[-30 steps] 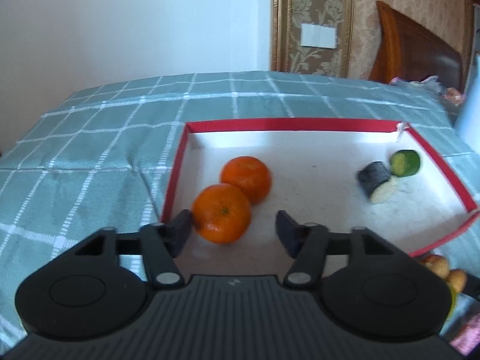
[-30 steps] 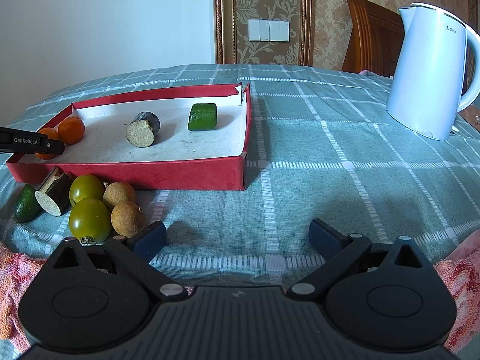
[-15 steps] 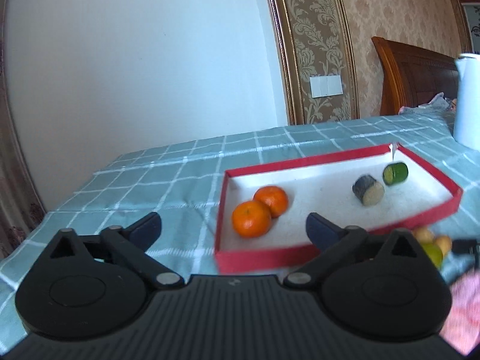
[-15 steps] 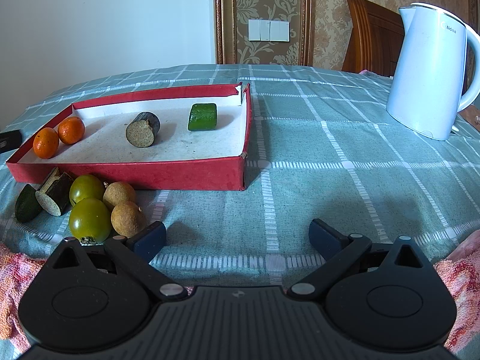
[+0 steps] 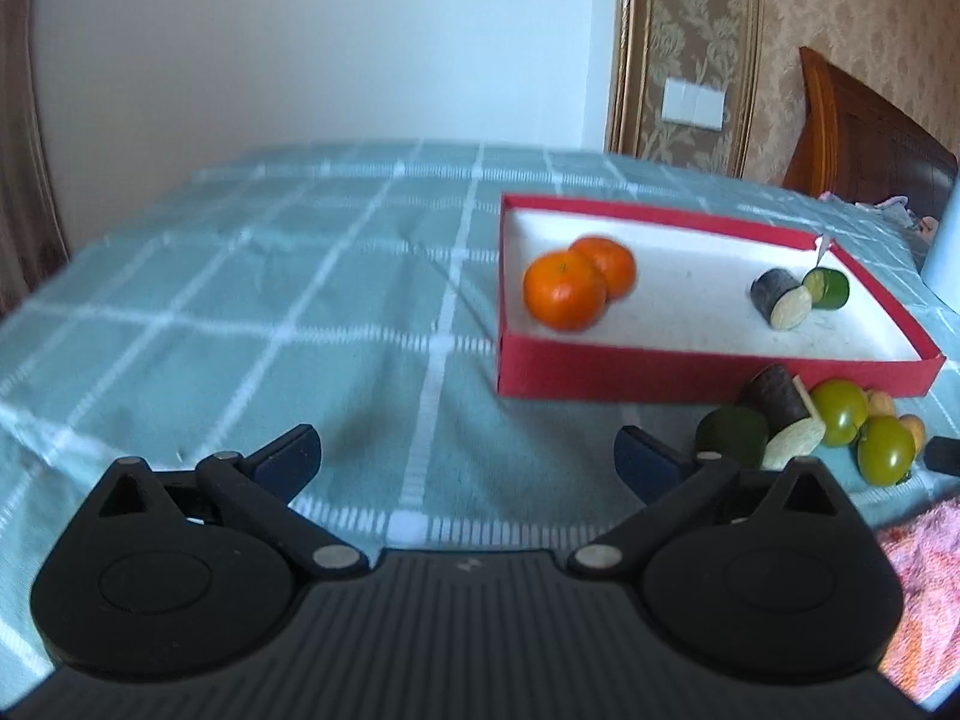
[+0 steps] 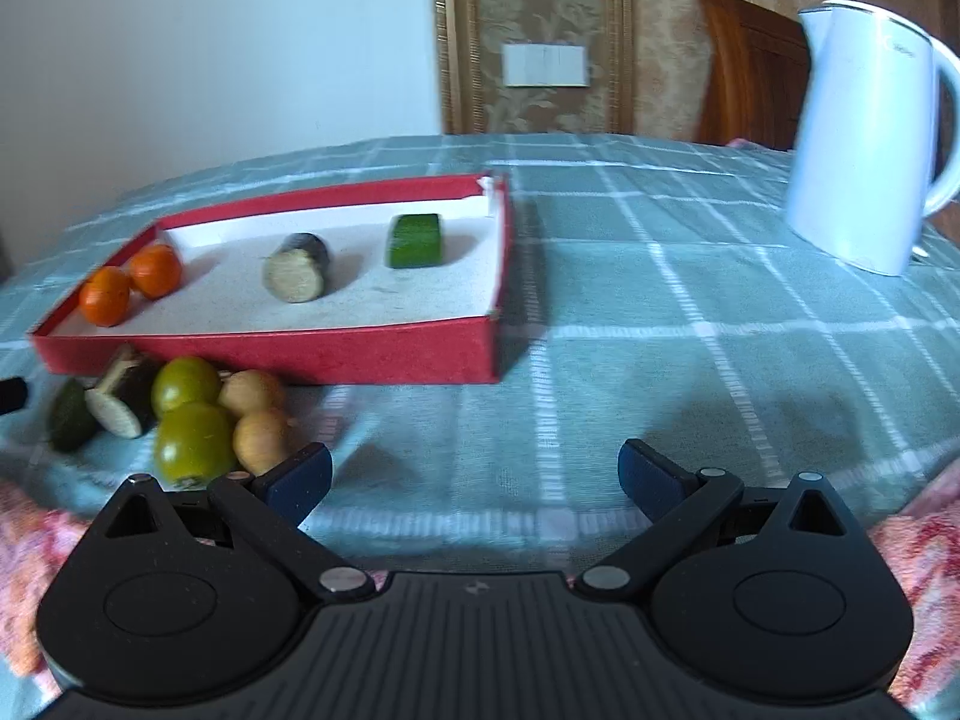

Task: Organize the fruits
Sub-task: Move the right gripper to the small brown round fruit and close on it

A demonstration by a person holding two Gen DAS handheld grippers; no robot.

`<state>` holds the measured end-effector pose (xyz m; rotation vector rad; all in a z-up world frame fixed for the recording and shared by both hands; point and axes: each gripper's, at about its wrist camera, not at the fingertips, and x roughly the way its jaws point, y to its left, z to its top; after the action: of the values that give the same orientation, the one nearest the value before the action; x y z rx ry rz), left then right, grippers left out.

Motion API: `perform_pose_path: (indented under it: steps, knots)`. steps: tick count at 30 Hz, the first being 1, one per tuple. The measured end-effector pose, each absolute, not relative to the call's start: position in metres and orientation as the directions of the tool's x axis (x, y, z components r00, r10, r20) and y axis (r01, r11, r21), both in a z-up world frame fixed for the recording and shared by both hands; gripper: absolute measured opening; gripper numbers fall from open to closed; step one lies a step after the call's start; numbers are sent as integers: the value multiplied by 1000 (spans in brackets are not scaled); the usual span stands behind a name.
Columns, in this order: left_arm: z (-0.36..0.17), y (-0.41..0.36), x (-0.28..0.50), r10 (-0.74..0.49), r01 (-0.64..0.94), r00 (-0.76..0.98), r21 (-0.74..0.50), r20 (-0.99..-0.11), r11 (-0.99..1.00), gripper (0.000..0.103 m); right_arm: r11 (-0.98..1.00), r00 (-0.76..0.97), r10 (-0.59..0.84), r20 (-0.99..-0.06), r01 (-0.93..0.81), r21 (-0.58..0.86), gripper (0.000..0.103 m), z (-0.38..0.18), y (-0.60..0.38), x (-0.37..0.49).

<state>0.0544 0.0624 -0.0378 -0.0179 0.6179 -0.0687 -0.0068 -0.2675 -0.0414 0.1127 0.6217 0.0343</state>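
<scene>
Left gripper (image 5: pixel 467 456): jaws wide, empty. Right gripper (image 6: pixel 475 471): likewise. Loose fruit pile (image 6: pixel 192 414) outside red tray (image 6: pixel 300 354), against front wall. Advice: take one piece, centred, gently.

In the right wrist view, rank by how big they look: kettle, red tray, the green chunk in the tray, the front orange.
1. Red tray, widest.
2. Kettle, tallest; it looks close to the tray overall, so this order is unsure.
3. Green chunk.
4. Front orange, about the same as the chunk; not safely ranked.
</scene>
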Motion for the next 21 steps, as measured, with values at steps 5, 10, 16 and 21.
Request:
perform_pose_path:
  steps: [5, 10, 16, 21]
  knots:
    - [-42, 62, 55, -76, 70, 792, -34, -606, 997, 103, 989, 839, 131, -528, -76, 123, 101, -37, -263, -20]
    - [-43, 60, 55, -68, 72, 788, -17, -612, 997, 103, 991, 854, 131, -503, -124, 46, 93, -32, -248, -25]
    - [-42, 59, 56, -68, 72, 788, -18, -613, 997, 103, 982, 830, 151, -536, -187, -14, 61, -34, -231, -12]
    - [-42, 60, 56, -68, 72, 788, -19, -612, 997, 103, 974, 819, 166, -549, -223, -38, 49, -36, -222, -3]
